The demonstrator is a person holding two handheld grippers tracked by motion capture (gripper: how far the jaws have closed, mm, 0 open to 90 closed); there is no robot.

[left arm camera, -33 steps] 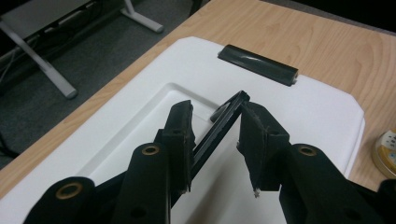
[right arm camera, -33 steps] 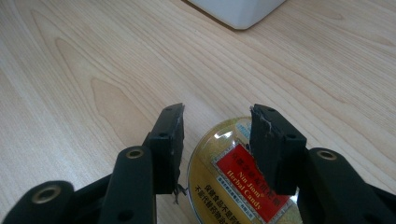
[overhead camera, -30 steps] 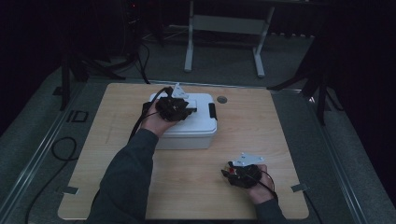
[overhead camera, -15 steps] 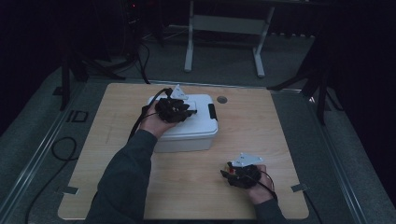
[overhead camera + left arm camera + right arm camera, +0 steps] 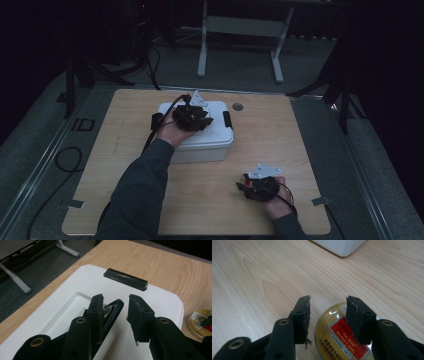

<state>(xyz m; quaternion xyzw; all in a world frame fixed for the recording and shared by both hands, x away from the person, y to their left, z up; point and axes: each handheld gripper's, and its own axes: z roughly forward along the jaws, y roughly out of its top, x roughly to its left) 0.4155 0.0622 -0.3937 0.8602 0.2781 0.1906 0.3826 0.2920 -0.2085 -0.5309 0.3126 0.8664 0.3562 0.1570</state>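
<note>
A white box [image 5: 200,142] with a lid [image 5: 75,285] stands mid-table, a black latch [image 5: 125,280] at its right end. My left gripper [image 5: 205,120] hovers low over the lid. Its jaws [image 5: 116,305] stand apart and have just been opening. The lid's black handle [image 5: 113,311] lies against the left one, clear of the right. Near the front right, my right gripper [image 5: 246,181] points at a round gold tin [image 5: 329,335] with a red label that lies on the wood. Its jaws [image 5: 328,300] are apart: the right one crosses over the tin's top, the left stands just off its rim.
The wooden table [image 5: 300,150] has a round cable hole [image 5: 237,106] behind the box. A second black latch [image 5: 156,121] sits on the box's left end. A white desk frame [image 5: 240,30] stands beyond the table, and cables [image 5: 65,160] lie on the floor at left.
</note>
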